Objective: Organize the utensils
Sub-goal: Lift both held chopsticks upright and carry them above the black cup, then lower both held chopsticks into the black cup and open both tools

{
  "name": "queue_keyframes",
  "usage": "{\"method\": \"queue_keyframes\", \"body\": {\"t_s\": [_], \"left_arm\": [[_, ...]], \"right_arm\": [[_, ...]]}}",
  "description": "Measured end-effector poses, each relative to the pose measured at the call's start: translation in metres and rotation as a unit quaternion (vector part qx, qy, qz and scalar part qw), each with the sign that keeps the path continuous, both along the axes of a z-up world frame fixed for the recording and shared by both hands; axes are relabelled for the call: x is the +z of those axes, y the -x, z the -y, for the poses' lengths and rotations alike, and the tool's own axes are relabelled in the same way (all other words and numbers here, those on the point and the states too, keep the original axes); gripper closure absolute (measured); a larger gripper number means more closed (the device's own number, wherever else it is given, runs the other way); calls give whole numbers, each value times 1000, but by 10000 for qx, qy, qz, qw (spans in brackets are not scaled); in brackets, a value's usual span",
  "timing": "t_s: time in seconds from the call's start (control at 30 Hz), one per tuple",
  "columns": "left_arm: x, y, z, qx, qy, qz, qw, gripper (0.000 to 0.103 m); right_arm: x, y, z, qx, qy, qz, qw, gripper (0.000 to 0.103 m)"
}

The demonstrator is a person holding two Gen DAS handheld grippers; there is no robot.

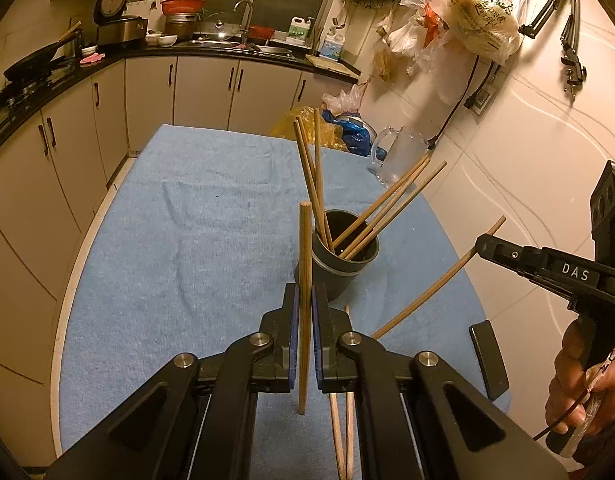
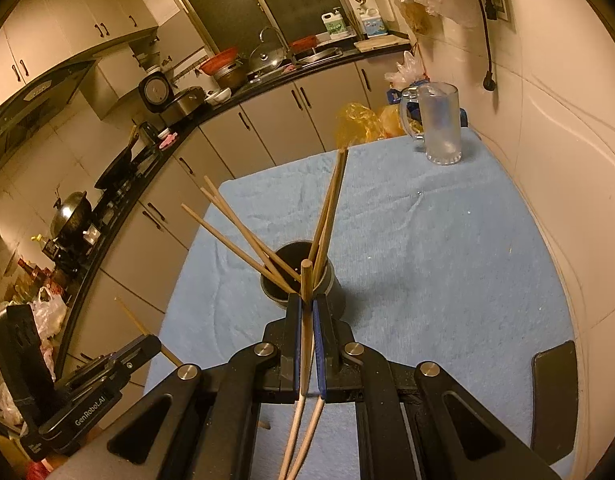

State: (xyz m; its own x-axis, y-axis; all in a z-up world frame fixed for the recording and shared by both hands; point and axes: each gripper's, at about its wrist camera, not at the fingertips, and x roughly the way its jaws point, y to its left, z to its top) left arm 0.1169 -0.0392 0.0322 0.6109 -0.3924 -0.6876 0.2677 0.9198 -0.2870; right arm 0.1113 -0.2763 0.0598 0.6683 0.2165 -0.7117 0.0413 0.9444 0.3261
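Two tools each pinch a chopstick. Left wrist view: the left tool [image 1: 304, 312] clamps one chopstick [image 1: 304, 280] upright at centre frame, just before the dark cup [image 1: 339, 264] on the blue-toweled tabletop [image 1: 167, 240]; lowering off-line could snag the leaning sticks [image 1: 387, 204]. Right wrist view: the right tool [image 2: 306, 320] grips its chopstick [image 2: 306, 280] near the cup's rim; a knock could tip the cup.

We have two fisheye views, each mounted behind its own tongs and looking forward and down along the fingers. The left wrist view faces the left tongs [image 1: 305, 320] at close range, with the desk [image 1: 167, 240] beyond. The right wrist view faces the right tongs [image 2: 307, 328] likewise. Both views share the cup [image 1: 339, 264] and the kitchen cabinets [image 1: 203, 88] behind it.
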Motion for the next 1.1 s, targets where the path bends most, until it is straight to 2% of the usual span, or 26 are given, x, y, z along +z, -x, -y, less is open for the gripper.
{"method": "queue_keyframes", "body": {"t_s": [0.33, 0.6, 0.87, 1.1], "left_arm": [[7, -3, -3, 24, 19, 78, 10000, 97], [19, -9, -7, 22, 93, 146, 9998, 97], [42, -21, -6, -3, 195, 309, 9993, 97], [70, -34, -3, -13, 259, 568, 9981, 97]], "right_arm": [[7, -2, 7, -49, -162, 15, 9999, 97], [24, -4, 17, -125, -252, 179, 9994, 97], [42, -7, 27, -210, -341, 346, 9986, 97], [70, -11, 33, -192, -313, 646, 9972, 97]]}}
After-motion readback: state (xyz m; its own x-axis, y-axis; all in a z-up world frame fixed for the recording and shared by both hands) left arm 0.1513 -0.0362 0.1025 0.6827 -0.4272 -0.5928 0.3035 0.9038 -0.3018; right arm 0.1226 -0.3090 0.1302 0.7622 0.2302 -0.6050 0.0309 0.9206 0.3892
